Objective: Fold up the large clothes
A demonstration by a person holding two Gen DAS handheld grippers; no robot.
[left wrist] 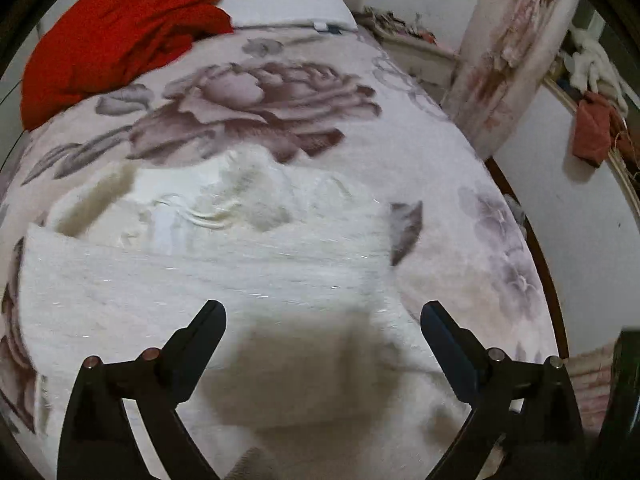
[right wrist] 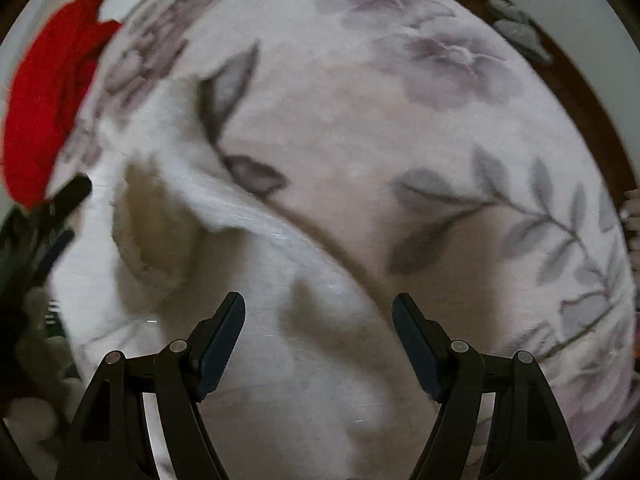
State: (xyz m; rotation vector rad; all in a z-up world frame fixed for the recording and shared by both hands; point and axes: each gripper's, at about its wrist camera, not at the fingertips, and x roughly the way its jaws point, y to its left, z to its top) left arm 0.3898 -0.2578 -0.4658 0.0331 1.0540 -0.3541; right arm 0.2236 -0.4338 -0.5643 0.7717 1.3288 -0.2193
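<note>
A white fluffy garment lies spread on the floral blanket of a bed, with a folded-over, cream-lined part at its far side. My left gripper hangs open just above the garment, nothing between its fingers. In the right wrist view the same garment runs from the lower middle up to the left. My right gripper is open over it, holding nothing. The left gripper shows blurred at that view's left edge, over the garment's far side.
A red garment is heaped at the head of the bed beside a white pillow. A floral curtain and a white wall stand on the right. The bed's brown wooden edge curves along that side. Cloth clutter hangs farther right.
</note>
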